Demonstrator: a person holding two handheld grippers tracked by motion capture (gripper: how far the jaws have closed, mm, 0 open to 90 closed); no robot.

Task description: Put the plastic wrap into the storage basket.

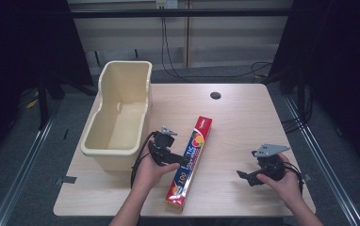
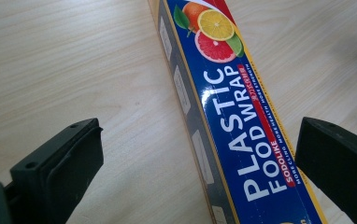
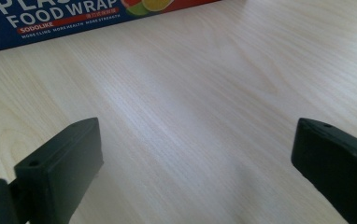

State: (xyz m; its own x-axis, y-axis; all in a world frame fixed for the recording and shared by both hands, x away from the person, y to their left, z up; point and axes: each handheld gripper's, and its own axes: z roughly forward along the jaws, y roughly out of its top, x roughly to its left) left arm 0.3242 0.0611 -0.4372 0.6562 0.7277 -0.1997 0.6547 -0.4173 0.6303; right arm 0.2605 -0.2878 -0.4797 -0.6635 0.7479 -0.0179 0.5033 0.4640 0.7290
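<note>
The plastic wrap box [image 1: 191, 162] lies flat on the wooden desk [image 1: 244, 122], near the middle, with its long axis running from the near edge toward the far side at a slight slant. Its blue printed face points up and its red end points away from the person. In the left gripper view the box [image 2: 232, 121] passes between the two black fingers [image 2: 60, 168], which stand wide apart; neither pad touches the carton. The left gripper [image 1: 174, 161] sits just beside the box on its left flank, held in the person's left hand [image 1: 150, 172]. The right gripper [image 1: 245, 176] rests well apart from the box, low over bare desk toward the right edge, and its fingers [image 3: 62, 165] are likewise spread with nothing between them. Whether it touches the desk surface cannot be told from these views. A cream plastic tub [image 1: 103, 149] stands on the left part of the desk, just beyond the left gripper. A dark round hole [image 1: 215, 95] lies in the desk near its far edge.
</note>
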